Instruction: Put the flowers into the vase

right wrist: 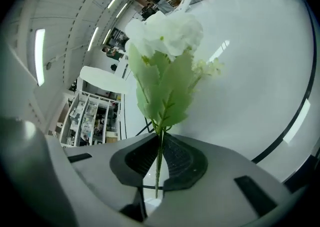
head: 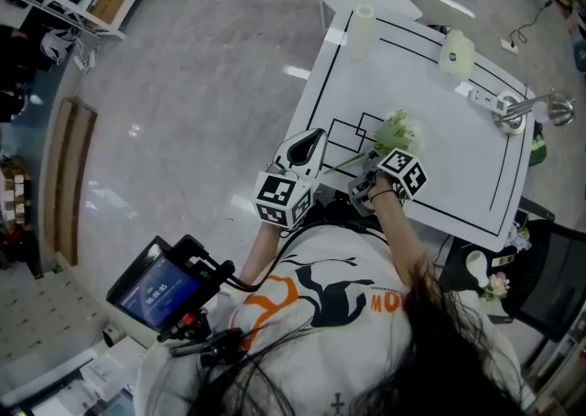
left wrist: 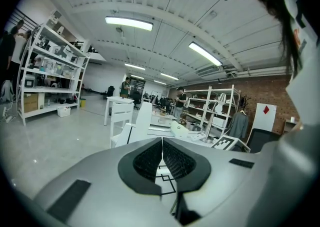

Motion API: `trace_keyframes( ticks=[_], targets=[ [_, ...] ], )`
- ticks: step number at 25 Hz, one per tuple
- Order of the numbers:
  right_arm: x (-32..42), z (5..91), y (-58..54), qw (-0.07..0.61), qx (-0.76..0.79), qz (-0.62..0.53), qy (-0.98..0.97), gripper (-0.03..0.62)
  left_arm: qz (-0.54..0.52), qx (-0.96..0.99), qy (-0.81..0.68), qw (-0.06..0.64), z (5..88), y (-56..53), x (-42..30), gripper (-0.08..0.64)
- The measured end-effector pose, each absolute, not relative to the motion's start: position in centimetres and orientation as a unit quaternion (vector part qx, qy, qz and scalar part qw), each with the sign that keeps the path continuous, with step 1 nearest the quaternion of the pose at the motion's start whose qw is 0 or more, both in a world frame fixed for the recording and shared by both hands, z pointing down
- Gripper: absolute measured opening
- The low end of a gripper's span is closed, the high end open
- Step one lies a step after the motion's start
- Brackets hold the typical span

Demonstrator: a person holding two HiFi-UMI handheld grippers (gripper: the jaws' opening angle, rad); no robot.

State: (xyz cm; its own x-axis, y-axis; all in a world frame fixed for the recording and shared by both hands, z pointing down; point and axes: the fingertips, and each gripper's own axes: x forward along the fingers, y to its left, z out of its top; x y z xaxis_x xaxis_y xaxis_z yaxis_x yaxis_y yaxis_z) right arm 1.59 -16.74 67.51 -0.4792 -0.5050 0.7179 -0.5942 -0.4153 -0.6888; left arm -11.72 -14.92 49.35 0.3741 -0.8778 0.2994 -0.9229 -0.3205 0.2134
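We are pinching the thin green stem of a white flower (right wrist: 165,36) between the pads of our right hand-held gripper (right wrist: 160,138), its jaws narrowed onto it. The bloom and leaves are rising just past the tips, over the near part of the white counter (head: 458,158). Our left hand-held gripper (left wrist: 162,143) is hovering just beside it, jaws pressed together and empty. A pale cylinder (head: 364,27) and a rounded white container (head: 456,53) are standing at the far edge, well apart from the flower.

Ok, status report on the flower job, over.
Left gripper shut, empty. Right gripper shut on flower stem, over the table. Vase at far edge, nothing between.
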Motion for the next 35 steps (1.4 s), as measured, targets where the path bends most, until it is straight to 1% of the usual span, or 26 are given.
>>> trace_keyframes(
  ticks=[13,22,24,30,35],
  targets=[
    [1.6,65.6,-18.8,-0.024,0.520,0.654,-0.548,0.032,0.077,0.847,-0.499,0.165,49.0,-20.5,-12.1,0.012],
    [1.6,63.0,-21.8,-0.041,0.529,0.613,-0.586,0.032,0.080,0.864,-0.471,0.157,48.6,-24.3,-12.0,0.015],
    [1.8,62.0,-22.8,-0.038,0.532,0.590,-0.606,0.032,0.084,0.869,-0.464,0.151,48.6,-25.1,-11.9,0.035],
    [2.4,58.5,-26.2,-0.012,0.542,0.505,-0.672,0.032,0.101,0.879,-0.448,0.128,48.7,-28.2,-11.6,0.057],
    [2.2,56.1,-28.5,0.023,0.536,0.438,-0.721,0.032,0.115,0.883,-0.439,0.115,49.2,-31.0,-11.7,0.080]
  ],
)
